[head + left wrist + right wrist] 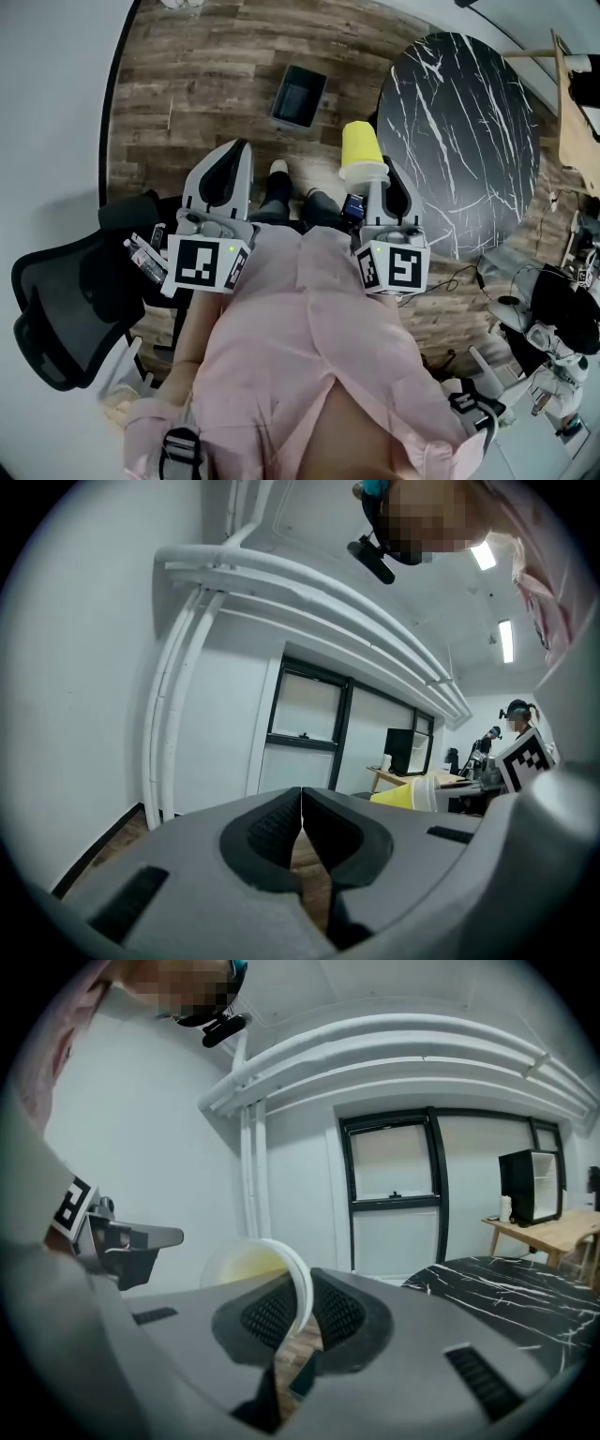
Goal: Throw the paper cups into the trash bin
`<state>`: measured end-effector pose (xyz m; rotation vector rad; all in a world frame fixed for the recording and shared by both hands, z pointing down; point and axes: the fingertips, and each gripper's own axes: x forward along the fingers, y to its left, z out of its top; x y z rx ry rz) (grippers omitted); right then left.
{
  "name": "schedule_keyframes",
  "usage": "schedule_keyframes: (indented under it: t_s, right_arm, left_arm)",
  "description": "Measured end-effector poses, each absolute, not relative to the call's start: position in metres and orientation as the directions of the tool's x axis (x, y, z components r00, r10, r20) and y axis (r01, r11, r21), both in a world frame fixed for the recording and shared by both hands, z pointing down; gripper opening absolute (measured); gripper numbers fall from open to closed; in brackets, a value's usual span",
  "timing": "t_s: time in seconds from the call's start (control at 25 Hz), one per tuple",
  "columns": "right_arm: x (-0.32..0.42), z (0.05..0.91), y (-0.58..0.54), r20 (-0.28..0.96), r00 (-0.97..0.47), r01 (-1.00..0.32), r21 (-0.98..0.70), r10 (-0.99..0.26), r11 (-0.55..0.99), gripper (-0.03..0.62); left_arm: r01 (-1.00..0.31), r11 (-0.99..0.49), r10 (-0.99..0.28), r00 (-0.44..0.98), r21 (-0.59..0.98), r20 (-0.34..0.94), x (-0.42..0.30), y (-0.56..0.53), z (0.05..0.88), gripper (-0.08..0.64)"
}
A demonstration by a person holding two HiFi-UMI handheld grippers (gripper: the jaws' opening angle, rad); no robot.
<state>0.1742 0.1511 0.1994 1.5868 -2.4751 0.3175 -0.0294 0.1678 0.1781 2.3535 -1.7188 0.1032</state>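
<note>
Leftmost, black office chair stood on wood floor. Next, left gripper had jaws pressed together, nothing between. Dark trash bin sat on floor ahead, between both tools, apart from each. Then right gripper was clamped on rim of yellow paper cup, base pointing away, short of bin. Black marble table at right

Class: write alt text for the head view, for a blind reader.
The right tool grips a yellow paper cup by its rim, above a wooden floor with a dark trash bin ahead. The left tool is shut, empty.
</note>
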Motion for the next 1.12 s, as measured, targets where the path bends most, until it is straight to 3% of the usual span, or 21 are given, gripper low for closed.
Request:
schedule_keyframes:
  t_s: [0.48,1.12]
  right_arm:
    - [0.169,0.212,0.129,0.309,-0.390,-0.919,-0.073,-0.867,0.387,0.048]
    - [0.200,0.216,0.037,0.291,-0.410,-0.911,-0.083,-0.864,0.405,0.048]
  left_arm:
    - [-0.932,-0.315,-0.903,0.353,0.182,0.246,-0.029,0.141,0.197,0.017]
    - [-0.945,-0.282,-0.925,0.314,0.167,0.215,-0.004,0.052,0.191,0.017]
